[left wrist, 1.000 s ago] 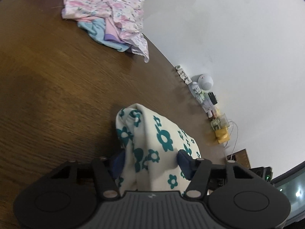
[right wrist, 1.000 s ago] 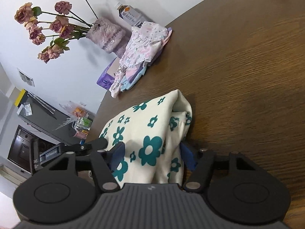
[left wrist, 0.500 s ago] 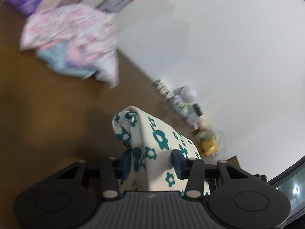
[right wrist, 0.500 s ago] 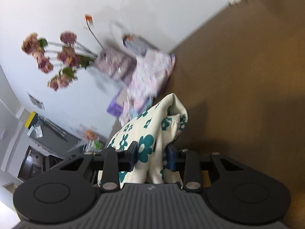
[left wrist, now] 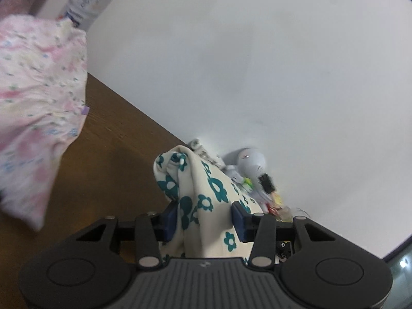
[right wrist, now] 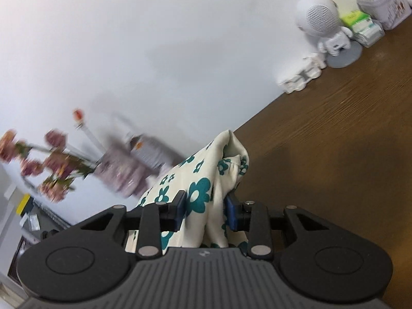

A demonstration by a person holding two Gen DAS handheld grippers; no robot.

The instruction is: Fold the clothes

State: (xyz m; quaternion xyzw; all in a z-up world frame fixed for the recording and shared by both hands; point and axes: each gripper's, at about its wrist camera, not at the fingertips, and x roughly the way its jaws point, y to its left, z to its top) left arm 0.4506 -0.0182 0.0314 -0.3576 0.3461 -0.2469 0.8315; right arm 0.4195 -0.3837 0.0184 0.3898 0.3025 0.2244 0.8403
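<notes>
A cream garment with teal flowers (left wrist: 198,188) is bunched between the blue pads of my left gripper (left wrist: 204,219), which is shut on it and holds it above the brown wooden table (left wrist: 103,141). My right gripper (right wrist: 206,212) is shut on another part of the same garment (right wrist: 206,177). The cloth rises in a fold ahead of each gripper and hides what lies behind it. The rest of the garment hangs below, out of view.
A pile of pink floral clothes (left wrist: 33,108) lies at the left, with a bottle (left wrist: 92,0) behind it. A white round speaker figure (right wrist: 322,23), small boxes (right wrist: 370,10) and figurines (right wrist: 301,77) stand along the wall. A vase of dried roses (right wrist: 51,164) is blurred.
Both grippers have closed tighter on the garment and tilted up and forward toward the wall. The pink pile and the speaker figure now appear much nearer.
</notes>
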